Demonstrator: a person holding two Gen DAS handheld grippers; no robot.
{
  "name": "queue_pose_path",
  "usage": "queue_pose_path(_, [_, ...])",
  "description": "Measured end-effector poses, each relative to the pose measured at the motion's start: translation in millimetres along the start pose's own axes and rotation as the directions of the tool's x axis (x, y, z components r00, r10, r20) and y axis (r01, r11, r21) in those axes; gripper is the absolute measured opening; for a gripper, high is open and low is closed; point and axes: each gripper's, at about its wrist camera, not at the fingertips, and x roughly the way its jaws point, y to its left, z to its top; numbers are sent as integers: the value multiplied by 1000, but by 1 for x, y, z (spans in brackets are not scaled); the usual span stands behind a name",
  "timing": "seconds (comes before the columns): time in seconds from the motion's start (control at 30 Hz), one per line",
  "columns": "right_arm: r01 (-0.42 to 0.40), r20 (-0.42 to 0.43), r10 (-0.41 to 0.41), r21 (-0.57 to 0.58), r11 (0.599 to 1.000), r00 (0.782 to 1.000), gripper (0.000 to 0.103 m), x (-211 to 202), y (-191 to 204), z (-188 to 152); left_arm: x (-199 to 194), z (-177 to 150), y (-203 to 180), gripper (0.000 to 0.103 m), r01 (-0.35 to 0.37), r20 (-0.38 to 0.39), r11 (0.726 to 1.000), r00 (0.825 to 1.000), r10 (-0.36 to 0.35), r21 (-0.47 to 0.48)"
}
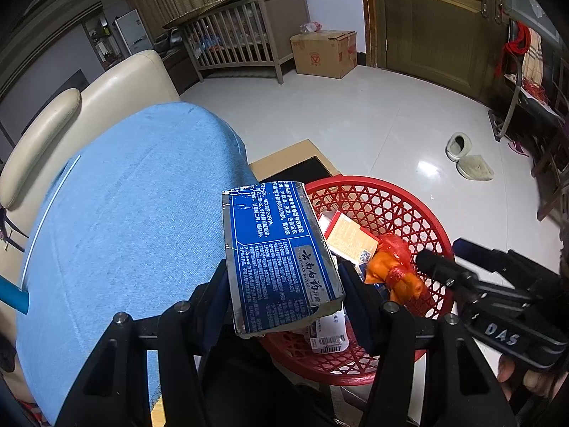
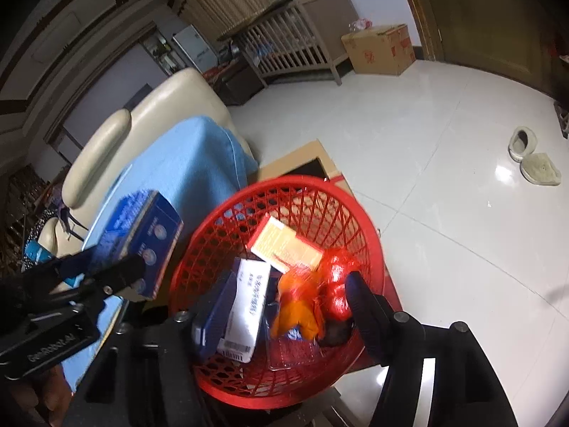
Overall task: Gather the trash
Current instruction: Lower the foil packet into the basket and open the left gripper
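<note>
My left jaws are clamped on a blue and silver carton, one pad on each long side, holding it tilted over the near left rim of the red basket. Its top face is dense white Chinese print with a silver label; the small Latin line under the calligraphy is too fine for me to read. In the right wrist view the same carton shows round emblems along its side.

My right jaws stand apart over the basket, pressing on nothing. Between and just below them lies an orange bundle in red netting, resting in the basket. Left of it sits a white box with a barcode and blue Chinese lettering, beside a dark blue box; farther in lies a cream and red box.

The right gripper's body reads "DAS" in the left view.

The basket stands on a flattened cardboard sheet on the white tiled floor, just right of a blue cushion. Far off are a pair of slippers, a cardboard box and a wooden crib.
</note>
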Motion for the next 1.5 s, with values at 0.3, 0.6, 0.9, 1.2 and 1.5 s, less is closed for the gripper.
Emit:
queue_pose_path(0.3, [20,123,-29,70,997,992,68,-26,-13,12,4,1,-4,61,6,-7,1000,1000,-6,10])
queue_pose_path(0.6, [16,149,-31,96,995,988,68,-30,-21,16,19,2,-13,61,21,-40,1000,999,-20,17])
queue_pose_path(0.9, [14,153,-29,102,995,988,68,-31,-23,15,46,3,-16,70,34,-115,999,993,-33,6])
queue_pose_path(1.2, [5,159,-16,70,998,987,68,-33,-9,19,42,-2,-10,74,36,-102,999,994,-36,0])
queue_pose_path(1.5, [30,158,-31,9,1000,987,68,-33,26,23,11,-7,33,74,21,-21,996,1000,-23,-92])
